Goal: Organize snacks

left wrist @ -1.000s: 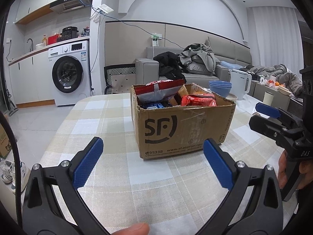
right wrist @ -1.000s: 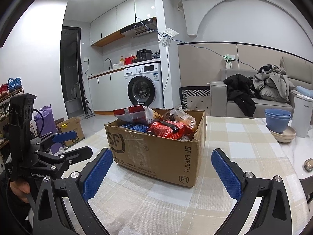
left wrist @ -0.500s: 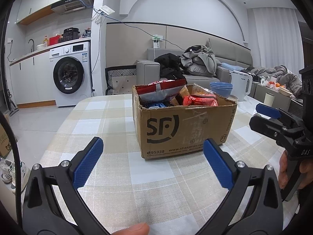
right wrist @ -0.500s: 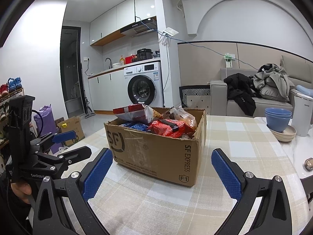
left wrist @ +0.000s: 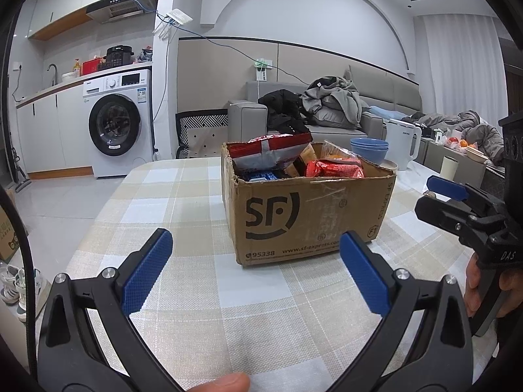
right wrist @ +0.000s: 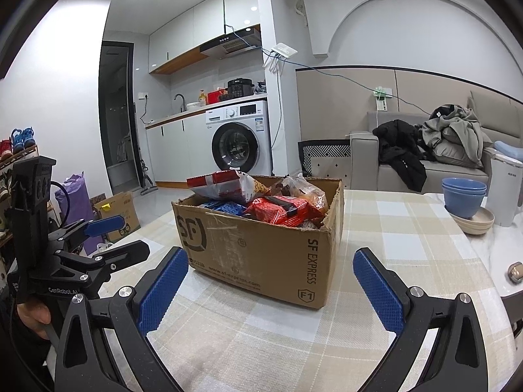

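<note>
An open brown SF Express cardboard box stands on a checked tablecloth. It also shows in the right wrist view. It holds several snack packs: a red and white bag at the back left, a red pack at the right, a blue pack lower down. My left gripper is open and empty in front of the box. My right gripper is open and empty at the box's near corner. Each gripper shows in the other's view, the right and the left.
Stacked blue bowls on a plate and a white kettle stand on the table's right side, behind the box. A small round object lies near the right edge. A washing machine and sofa are beyond the table.
Both views have shifted only slightly. The box sits a little higher in the left wrist view. Both grippers stay open.
</note>
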{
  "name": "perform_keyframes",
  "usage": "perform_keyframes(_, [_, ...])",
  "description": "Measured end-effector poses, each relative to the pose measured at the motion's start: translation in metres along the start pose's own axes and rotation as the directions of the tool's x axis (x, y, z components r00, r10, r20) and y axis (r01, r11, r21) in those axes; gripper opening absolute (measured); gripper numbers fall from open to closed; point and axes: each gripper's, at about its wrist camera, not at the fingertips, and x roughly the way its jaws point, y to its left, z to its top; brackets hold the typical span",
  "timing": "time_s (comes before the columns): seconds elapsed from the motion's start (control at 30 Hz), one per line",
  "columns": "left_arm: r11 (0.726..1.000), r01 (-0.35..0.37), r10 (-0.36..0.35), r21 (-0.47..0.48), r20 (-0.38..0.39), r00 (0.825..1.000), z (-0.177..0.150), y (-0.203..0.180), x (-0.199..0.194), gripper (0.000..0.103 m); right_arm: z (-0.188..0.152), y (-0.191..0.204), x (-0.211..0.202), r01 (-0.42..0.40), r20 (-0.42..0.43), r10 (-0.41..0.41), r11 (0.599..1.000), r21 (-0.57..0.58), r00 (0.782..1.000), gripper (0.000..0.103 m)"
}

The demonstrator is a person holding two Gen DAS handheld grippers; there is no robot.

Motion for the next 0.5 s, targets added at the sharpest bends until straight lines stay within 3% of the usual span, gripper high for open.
perform_keyframes(0.5, [1.000, 0.000, 0.000, 0.002, 0.002, 1.000, -0.0015, 0.0001, 0.0019, 0.102, -0.0001, 0.0002, 0.0000, 0.001, 0.000, -0.001, 1.000, 0.001, 1.000, 0.103])
